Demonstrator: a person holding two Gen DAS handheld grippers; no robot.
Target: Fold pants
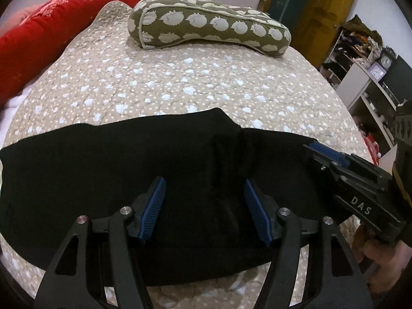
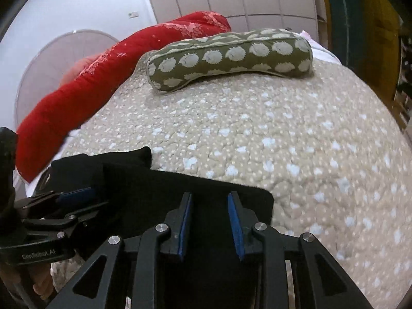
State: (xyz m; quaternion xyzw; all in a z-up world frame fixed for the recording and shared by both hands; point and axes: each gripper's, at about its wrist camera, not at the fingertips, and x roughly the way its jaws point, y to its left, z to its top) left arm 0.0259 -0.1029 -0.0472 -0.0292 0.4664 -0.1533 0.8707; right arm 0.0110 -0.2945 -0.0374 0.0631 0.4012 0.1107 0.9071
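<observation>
The blue pads (image 1: 154, 206) of the left gripper (image 1: 204, 211) were seen spread wide apart, with nothing pinched between them; only the flat black cloth of the pants (image 1: 128, 170) lay beneath the gap. The pads of the right gripper (image 2: 209, 228) were held narrower but also apart, their inner faces clear of the fabric that showed between and below them, so no grip was judged to be in place on either side.

The pants were laid as a dark band across the near edge of the bed (image 1: 180, 87), their long axis running from the left side of the bed to the right, crosswise to the line along which both grippers pointed. In the left wrist view the left gripper was placed over the middle of the band, where a raised seam or fold ran away from the fingers. In the right wrist view the right gripper was placed over the band's right end, close to its squared far corner (image 2: 267, 193).

That right end was judged nearer to the right hand, while the band's long left stretch lay toward the left hand.

Farther off, a green spotted pillow (image 1: 211, 25) and a red quilt (image 1: 64, 20) were left near the far edge.
</observation>
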